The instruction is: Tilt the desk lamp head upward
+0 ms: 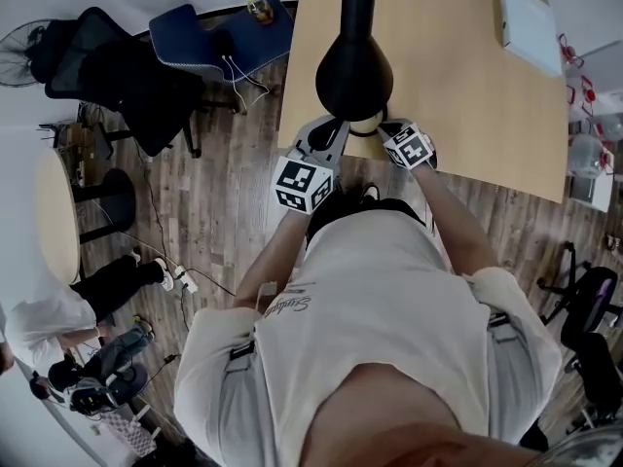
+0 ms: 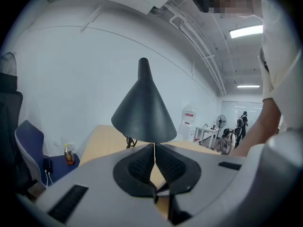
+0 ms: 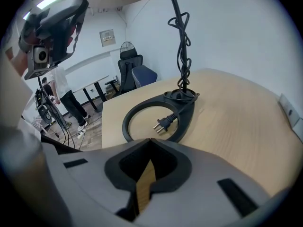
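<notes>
Nearest in the head view: the person's shirt (image 1: 380,290), filling 6 o'clock.

Left gripper (image 2: 154,146): tongs pressed together with nothing between them, tips at or just under the rim of the black cone lamp head (image 2: 142,110). I cannot tell if they touch it.

Right gripper (image 3: 150,142): tongs also together and empty, low over the desk (image 1: 458,76).

Its view shows the lamp's ring base (image 3: 126,122) at 12 o'clock, near the desk edge. The plug (image 3: 162,124) lies loose inside the ring, and the cord (image 3: 182,56) is wound up the stem.

Beyond, a blue chair (image 1: 209,42) at 10 o'clock.

Risks, as judged:
- Closed tips pushing up on a smooth, sloped shade may skid off.
- The base is unbraced, so a stiff hinge could lift or slide the whole lamp toward the edge.
- The loose plug could snag.
</notes>
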Demonstrator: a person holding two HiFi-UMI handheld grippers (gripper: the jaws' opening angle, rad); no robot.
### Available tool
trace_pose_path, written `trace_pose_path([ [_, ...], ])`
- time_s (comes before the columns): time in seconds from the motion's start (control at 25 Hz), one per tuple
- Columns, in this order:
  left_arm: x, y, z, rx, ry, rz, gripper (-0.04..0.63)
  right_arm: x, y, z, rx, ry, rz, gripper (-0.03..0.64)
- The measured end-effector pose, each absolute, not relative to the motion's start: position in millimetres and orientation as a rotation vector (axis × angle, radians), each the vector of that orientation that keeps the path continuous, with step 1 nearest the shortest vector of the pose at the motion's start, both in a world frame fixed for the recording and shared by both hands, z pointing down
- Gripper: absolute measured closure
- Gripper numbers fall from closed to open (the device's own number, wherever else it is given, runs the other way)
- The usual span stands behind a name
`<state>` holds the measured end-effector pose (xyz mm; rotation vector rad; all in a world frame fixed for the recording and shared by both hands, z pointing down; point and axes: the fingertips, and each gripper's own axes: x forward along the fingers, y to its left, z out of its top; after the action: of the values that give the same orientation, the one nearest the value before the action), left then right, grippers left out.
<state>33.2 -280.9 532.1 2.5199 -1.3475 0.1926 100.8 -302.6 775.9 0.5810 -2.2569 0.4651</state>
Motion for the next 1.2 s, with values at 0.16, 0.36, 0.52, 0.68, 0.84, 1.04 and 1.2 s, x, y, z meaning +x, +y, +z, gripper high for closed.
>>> trace_pose_path([
  [0.16, 29.5, -281.4, 529.6, 2.51, -1.367, 0.184, 0.578, 95.6, -303.0, 775.7, 0.575, -2.274, 0.476, 0.621],
  [0.36, 33.6, -282.3, 529.0, 2.519, -1.389, 0.203, 0.58, 100.8, -304.5, 775.0, 0.577, -2.282, 0.523, 0.621],
  [0.52, 35.0, -279.9, 525.2, 2.517, -1.414, 0.209, 0.58, 102.2, -305.4, 774.6, 0.59, -2.291, 0.528, 0.621],
  [0.68, 35.6, -274.4, 518.5, 2.533, -1.421, 0.211, 0.58, 102.8, -304.8, 774.2, 0.584, -2.289, 0.499, 0.621],
  [0.84, 35.1, -266.8, 508.7, 2.549, -1.421, 0.202, 0.58, 102.8, -305.4, 774.9, 0.59, -2.285, 0.479, 0.621],
  [1.04, 34.5, -251.1, 485.7, 2.589, -1.424, 0.16, 0.58, 104.2, -307.4, 775.1, 0.633, -2.295, 0.464, 0.621],
  [1.2, 31.8, -235.2, 463.3, 2.628, -1.432, 0.109, 0.58, 102.8, -307.6, 777.2, 0.648, -2.288, 0.462, 0.621],
])
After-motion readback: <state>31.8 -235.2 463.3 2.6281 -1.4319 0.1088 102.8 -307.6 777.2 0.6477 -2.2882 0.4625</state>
